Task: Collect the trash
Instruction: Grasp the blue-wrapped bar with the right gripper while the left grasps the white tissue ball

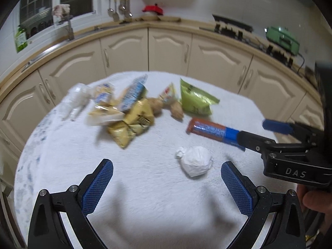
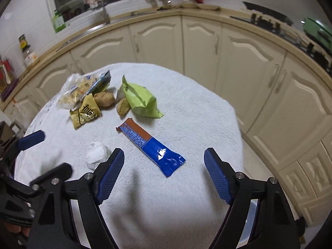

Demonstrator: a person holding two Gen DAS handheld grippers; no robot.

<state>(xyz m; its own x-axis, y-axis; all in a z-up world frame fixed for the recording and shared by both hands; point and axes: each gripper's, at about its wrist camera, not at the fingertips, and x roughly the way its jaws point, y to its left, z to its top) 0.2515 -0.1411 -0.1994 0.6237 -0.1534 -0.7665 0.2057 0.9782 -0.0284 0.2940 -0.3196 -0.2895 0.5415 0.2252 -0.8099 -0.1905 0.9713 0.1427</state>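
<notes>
A round table (image 2: 186, 95) covered with a white cloth is seen before cream kitchen cabinets (image 2: 244, 58). The left gripper (image 1: 167, 173) is held with its jaws wide apart above the cloth, nothing between them; a crumpled white paper ball (image 1: 195, 163) is found just ahead, nearer its right finger. The right gripper (image 2: 164, 164) is likewise held with jaws apart and gripping nothing, and a blue and brown wrapper (image 2: 150, 146) is seen lying flat between and just beyond its fingers. Farther back, a green bag (image 2: 139, 100), a yellow packet (image 2: 86, 114) and other wrappers are piled together.
</notes>
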